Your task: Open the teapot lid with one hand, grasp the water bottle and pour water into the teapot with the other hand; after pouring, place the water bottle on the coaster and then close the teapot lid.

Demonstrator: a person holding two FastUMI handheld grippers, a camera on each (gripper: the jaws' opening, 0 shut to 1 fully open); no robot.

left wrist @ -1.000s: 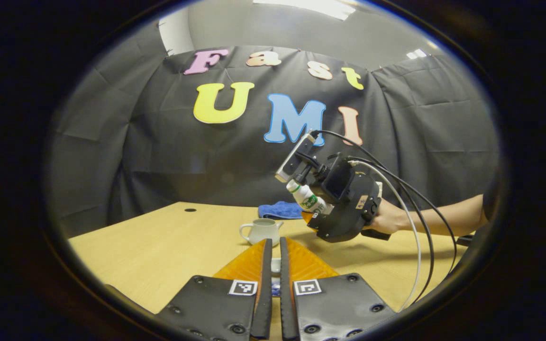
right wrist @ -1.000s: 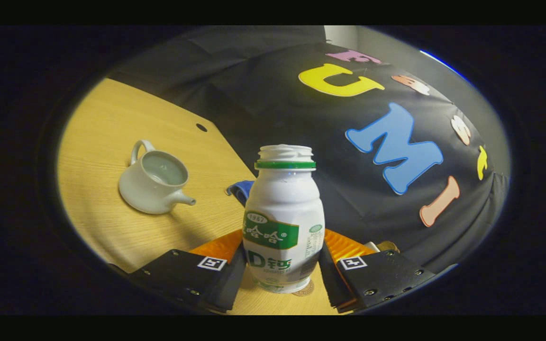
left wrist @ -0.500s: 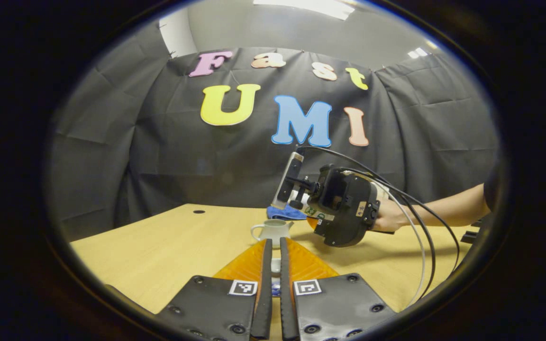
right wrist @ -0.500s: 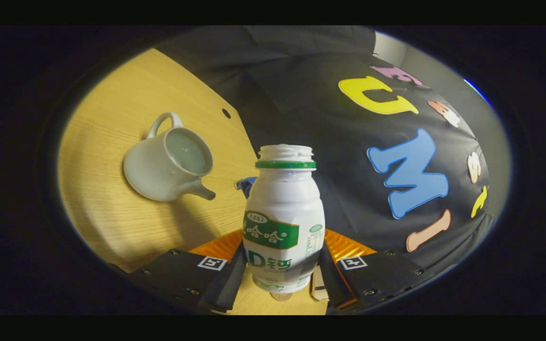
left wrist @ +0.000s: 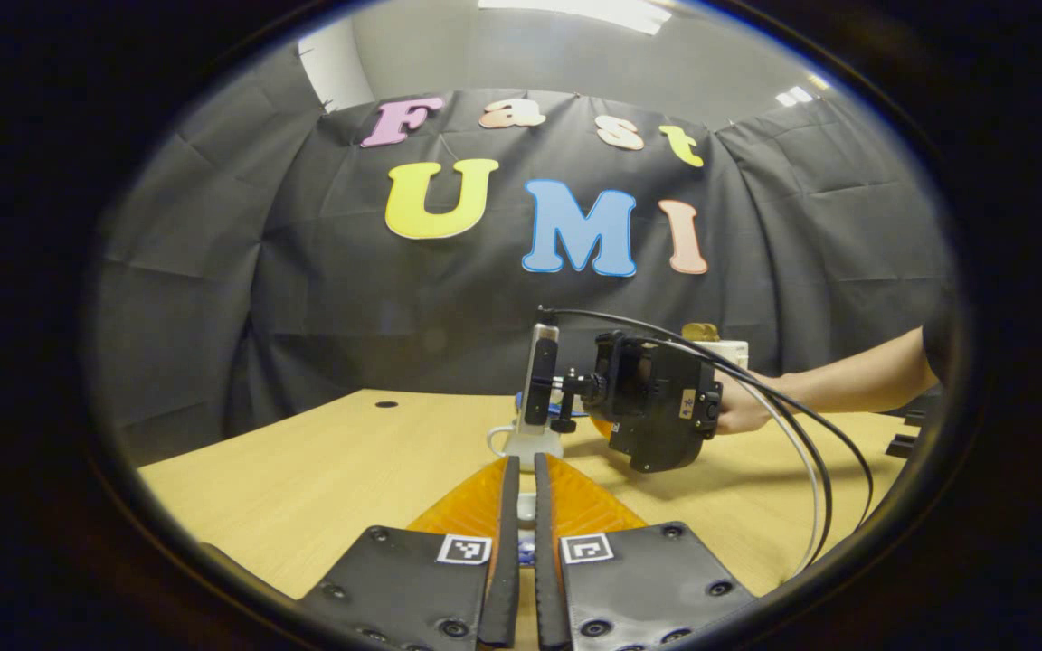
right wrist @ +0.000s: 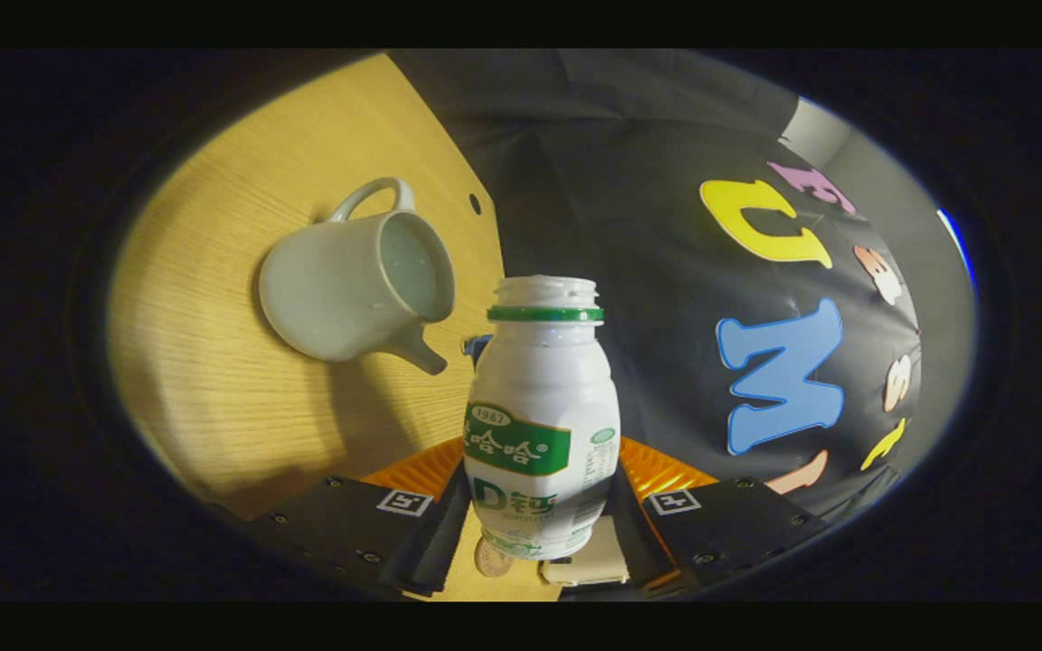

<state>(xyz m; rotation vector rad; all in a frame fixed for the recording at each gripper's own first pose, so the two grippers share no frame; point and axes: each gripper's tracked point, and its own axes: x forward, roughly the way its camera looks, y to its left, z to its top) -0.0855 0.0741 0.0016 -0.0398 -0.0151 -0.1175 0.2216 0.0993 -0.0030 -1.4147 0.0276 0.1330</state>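
Left gripper: ribbed fingers on black screwed plates bearing square fiducial markers. Right gripper likewise; its black housing trails black and white cables.

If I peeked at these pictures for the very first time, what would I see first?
First you'd spot the white bottle, its cap off, squeezed between the right gripper's two fingers in the middle of the right gripper view. Next comes the pale teapot on the wooden table to the bottle's upper left, open with no lid on it. In the left gripper view, a hand holds that gripper above the table.
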